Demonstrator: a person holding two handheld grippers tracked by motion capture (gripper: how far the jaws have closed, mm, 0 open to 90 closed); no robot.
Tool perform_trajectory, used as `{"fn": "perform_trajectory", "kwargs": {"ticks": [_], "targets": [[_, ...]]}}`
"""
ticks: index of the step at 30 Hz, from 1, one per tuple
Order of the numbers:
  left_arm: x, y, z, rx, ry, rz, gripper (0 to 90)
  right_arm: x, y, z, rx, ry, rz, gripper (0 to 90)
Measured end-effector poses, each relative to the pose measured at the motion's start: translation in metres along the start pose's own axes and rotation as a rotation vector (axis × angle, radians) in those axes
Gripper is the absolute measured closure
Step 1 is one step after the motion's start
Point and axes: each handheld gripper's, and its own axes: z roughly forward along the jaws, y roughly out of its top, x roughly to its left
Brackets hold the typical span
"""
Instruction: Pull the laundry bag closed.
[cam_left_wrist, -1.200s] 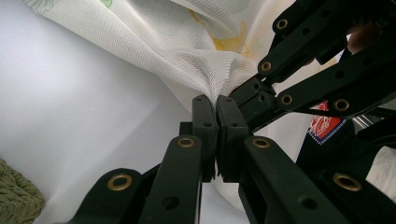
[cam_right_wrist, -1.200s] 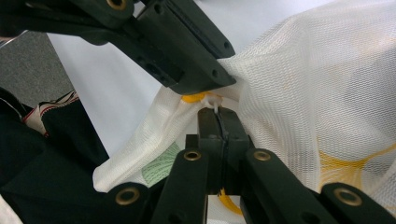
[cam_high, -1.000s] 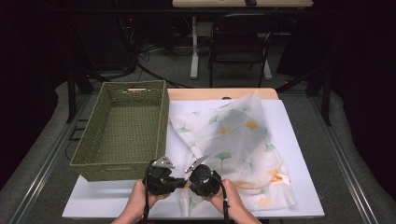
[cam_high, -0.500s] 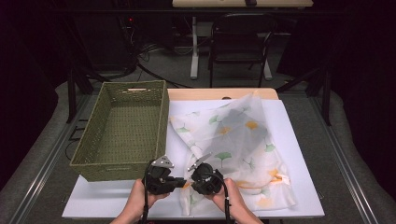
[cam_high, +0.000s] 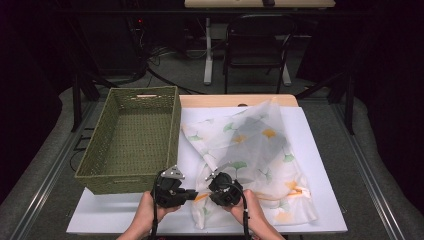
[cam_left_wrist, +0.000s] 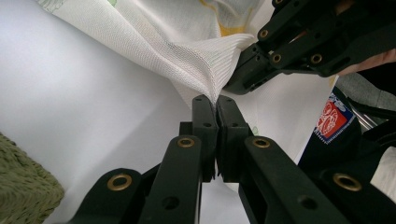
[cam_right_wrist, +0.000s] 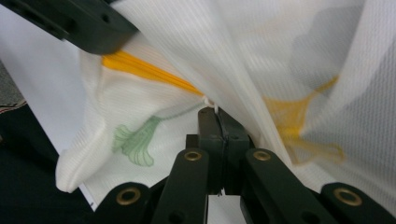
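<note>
Dark workshop space with a black chair (cam_high: 257, 47) and cables lies beyond the far edge of the table, whose white sheet (cam_high: 325, 165) carries everything in play. At the near edge, both grippers sit close together, almost touching. The left gripper (cam_high: 170, 189) has its jaws pressed together on a fold of the sheer white cloth (cam_high: 250, 150); in the left gripper view the cloth's edge (cam_left_wrist: 210, 70) runs straight down into the closed tips of that gripper (cam_left_wrist: 216, 100). The right gripper (cam_high: 225, 187) is likewise clamped on the cloth, and in the right gripper view a small pinch of fabric sits at its tips (cam_right_wrist: 215, 112), with a yellow printed stem (cam_right_wrist: 149, 70) and a green leaf (cam_right_wrist: 135, 140) just beyond.

From these two pinch points at its near left corner, the cloth spreads away to the far right across the white sheet, partly folded over itself, with its long side running from near to far. So nearly all of the fabric lies beyond and to the right of the grippers, and very little lies on the near side.

Left of the cloth stands the green woven basket (cam_high: 95, 172), empty, with its near right corner just beside the left gripper. The left hand (cam_high: 142, 217) is therefore the nearer one to the basket, while the right hand (cam_high: 255, 215) sits on the cloth's side.

My judgement is that any lift or fold will have to draw the fabric from the far right toward the near left.
</note>
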Motion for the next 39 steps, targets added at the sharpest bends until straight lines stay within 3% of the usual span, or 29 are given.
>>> {"fn": "perform_trajectory", "kwargs": {"ticks": [3,10,33,39], "targets": [[0.001,0.000,-0.001,-0.006,0.019,-0.007,88.5,-0.005,-0.002,-0.001,0.005,-0.012,0.016,90.0],[0.002,0.000,-0.002,-0.004,0.006,-0.005,88.4,-0.010,-0.004,-0.002,0.006,-0.017,0.032,90.0],[0.004,-0.002,-0.004,-0.003,0.027,-0.004,88.4,-0.025,-0.012,-0.005,0.024,-0.046,0.068,90.0],[0.005,-0.002,-0.004,-0.006,0.033,-0.007,88.4,-0.030,-0.015,-0.006,0.021,-0.029,0.066,90.0]]}}
